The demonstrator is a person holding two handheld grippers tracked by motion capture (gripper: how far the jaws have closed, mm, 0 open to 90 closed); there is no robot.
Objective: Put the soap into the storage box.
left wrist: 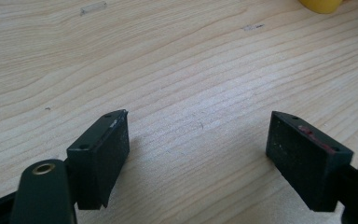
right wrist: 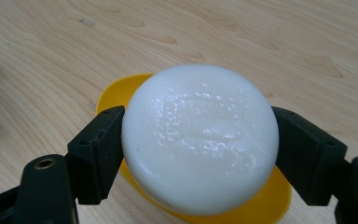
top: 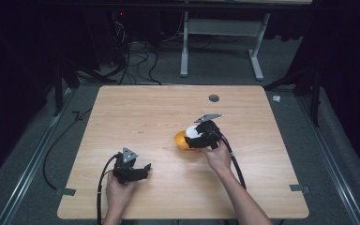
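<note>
Jaws of the right gripper are pinching a white soap bar at both sides, holding it directly over a yellow dish near the middle of the table. The bar is looking round, smooth and glossy (faint embossing on top, unreadable). The left gripper is hovering low over pale wood grain, matte black jaws spread wide.

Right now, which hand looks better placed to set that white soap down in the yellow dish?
The right. The right gripper already clamps the white soap directly above the yellow dish. The left gripper is open over bare table, away from the dish.
</note>
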